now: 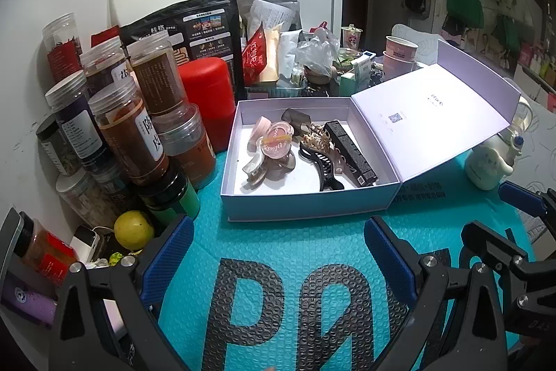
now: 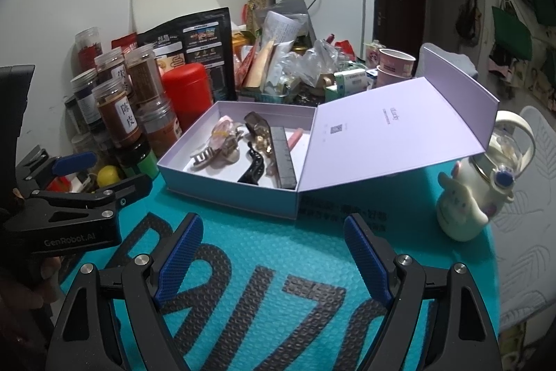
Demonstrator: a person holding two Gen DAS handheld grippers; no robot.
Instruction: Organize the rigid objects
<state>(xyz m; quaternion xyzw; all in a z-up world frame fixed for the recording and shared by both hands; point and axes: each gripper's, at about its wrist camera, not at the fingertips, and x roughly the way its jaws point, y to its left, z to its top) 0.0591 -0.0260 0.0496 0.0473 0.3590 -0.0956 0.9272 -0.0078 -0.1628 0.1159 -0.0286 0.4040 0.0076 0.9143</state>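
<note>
Along the left edge of the teal bubble-textured mat (image 1: pixel 278 232), clear plastic jars of dried goods (image 1: pixel 128 134) crowd together, one labelled 陈皮; a yellow round fruit (image 1: pixel 133 229) lies at their foot and a red cylindrical canister (image 1: pixel 208 99) stands behind. The left gripper (image 1: pixel 278 263) hangs above the mat's near part, blue-padded fingers spread wide, holding nothing. Large black letters are printed on the mat below it. In the middle the open pale lilac cardboard box (image 1: pixel 305 204) holds the task's things: pink and grey hair claws (image 1: pixel 274 145), a black plastic hair claw (image 1: pixel 319 166) and a long black rectangular case (image 1: pixel 351 152), all inside its walls. Bare mat lies between the box's front wall and both grippers. The right gripper (image 2: pixel 274 263), marked GenRobot.AI on the other tool's body, is also spread and empty. The box's raised lid (image 2: pixel 392 134) leans rightward, near a cream ghost-shaped mug (image 2: pixel 462 207) at the mat's right edge.
</note>
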